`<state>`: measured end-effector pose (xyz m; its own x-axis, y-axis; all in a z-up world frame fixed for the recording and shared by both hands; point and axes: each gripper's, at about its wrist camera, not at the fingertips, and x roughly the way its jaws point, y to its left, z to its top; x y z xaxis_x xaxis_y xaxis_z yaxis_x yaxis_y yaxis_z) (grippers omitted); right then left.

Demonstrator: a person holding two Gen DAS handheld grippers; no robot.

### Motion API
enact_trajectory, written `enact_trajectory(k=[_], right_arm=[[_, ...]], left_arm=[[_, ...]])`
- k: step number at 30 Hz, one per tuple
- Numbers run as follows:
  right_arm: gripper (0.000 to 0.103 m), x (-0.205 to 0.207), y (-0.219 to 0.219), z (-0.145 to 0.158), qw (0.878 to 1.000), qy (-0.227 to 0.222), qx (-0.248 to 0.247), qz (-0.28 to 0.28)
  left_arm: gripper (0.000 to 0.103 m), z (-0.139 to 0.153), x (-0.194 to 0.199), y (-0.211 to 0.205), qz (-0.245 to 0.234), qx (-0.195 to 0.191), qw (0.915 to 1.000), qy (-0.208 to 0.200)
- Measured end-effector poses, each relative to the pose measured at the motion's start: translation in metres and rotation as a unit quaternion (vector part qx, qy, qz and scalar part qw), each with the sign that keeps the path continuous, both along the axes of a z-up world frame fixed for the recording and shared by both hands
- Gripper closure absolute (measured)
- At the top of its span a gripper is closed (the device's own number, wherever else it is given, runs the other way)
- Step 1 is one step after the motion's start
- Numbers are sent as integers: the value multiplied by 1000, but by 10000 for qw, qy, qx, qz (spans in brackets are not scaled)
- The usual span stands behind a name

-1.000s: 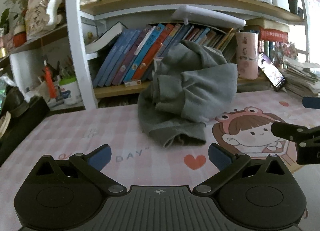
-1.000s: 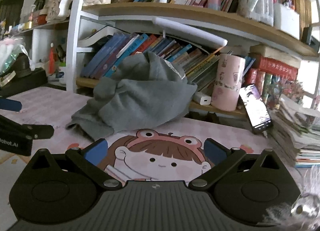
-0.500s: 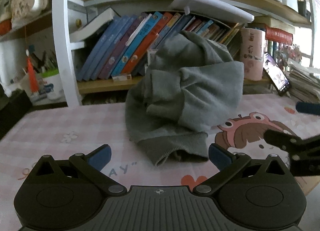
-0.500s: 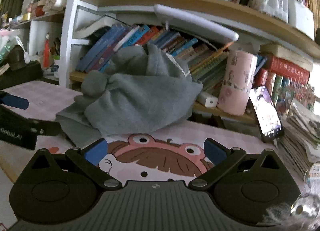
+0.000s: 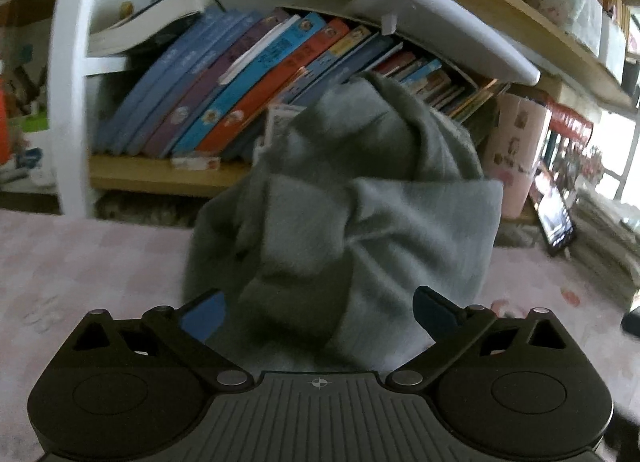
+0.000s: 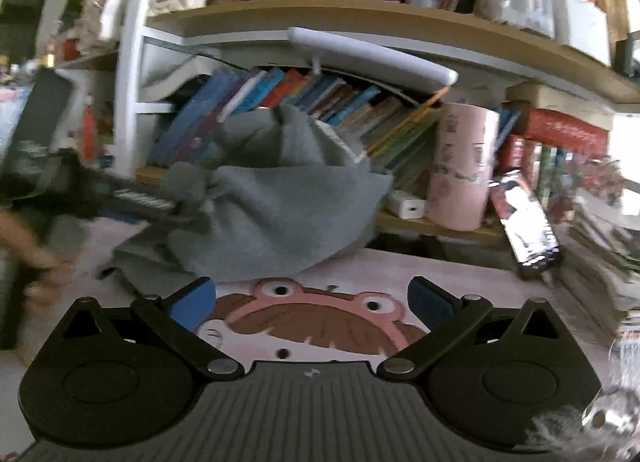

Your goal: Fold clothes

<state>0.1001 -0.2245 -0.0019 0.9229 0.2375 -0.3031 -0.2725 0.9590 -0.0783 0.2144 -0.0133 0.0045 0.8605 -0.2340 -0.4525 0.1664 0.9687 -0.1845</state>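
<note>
Centre of both wrist views, it's the grey sweatshirt (image 5: pixel 360 221), bunched into a rumpled heap on the pink cartoon desk mat (image 6: pixel 320 314) and leaning back against the slanted books (image 5: pixel 240 93) on the low shelf. Left gripper (image 5: pixel 320 312) is right on it: tongs spread wide, blue pads either side of the near ribbed hem, cloth filling the gap, not pinched. From the right wrist view that same tool comes in as a dark blur at middle left, tip against the heap's left side, a hand (image 6: pixel 40 262) smeared below it. Right gripper (image 6: pixel 308 298) hangs wide apart over the mat's cartoon face, just short of the cloth, holding nothing. Right of the heap: pink tumbler (image 6: pixel 464 165), propped phone (image 6: pixel 524 225), stacked papers (image 6: pixel 600 254).
</note>
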Motion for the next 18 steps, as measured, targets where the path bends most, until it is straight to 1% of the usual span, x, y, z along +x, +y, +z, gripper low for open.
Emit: enact_trajectory(k=[2,3,5,6,7,8,10,12,13,14,15,16,17,18], right_arm=[[0,1,3,0,10000,25,-66,41],[0,2,5,0,9999,52,-110,-3],[0,3,1,1,10000,81,-14,-44],[0,3,-2,2,9999,90,68,-55],[0,3,-5,3,9998,100,151,-66],[0,3,-8,3,9996,109,233,-77],[2,3,-15,5,9991,128,398,-100],[5,4,-21,6,9982,146,563,-122],[13,4,-24,7,9977,155,645,-133],[24,4,-27,8,9971,165,728,-144],[29,4,-31,8,9964,174,810,-155],[41,4,-34,9,9957,183,892,-166],[50,4,-37,10,9949,192,975,-177],[52,4,-40,11,9940,202,1057,-189]], left_arm=[[8,-4,10,-2,62,-247,9996,104],[15,-7,15,-1,83,-360,9991,189],[21,-14,22,3,87,-667,9971,353],[28,-16,22,5,49,-779,9962,376],[41,-17,21,7,-25,-871,9955,383],[47,-15,19,9,-119,-948,9947,382],[70,-13,14,11,-253,-1062,9932,410],[79,-11,4,12,-322,-1144,9920,419],[81,-10,-2,12,-376,-1159,9917,407],[81,-7,-12,11,-455,-1138,9919,343],[82,-3,-22,10,-539,-1105,9921,265],[82,0,-33,9,-622,-1073,9921,186],[83,6,-47,6,-766,-973,9923,48],[83,12,-62,2,-928,-853,9920,-109]])
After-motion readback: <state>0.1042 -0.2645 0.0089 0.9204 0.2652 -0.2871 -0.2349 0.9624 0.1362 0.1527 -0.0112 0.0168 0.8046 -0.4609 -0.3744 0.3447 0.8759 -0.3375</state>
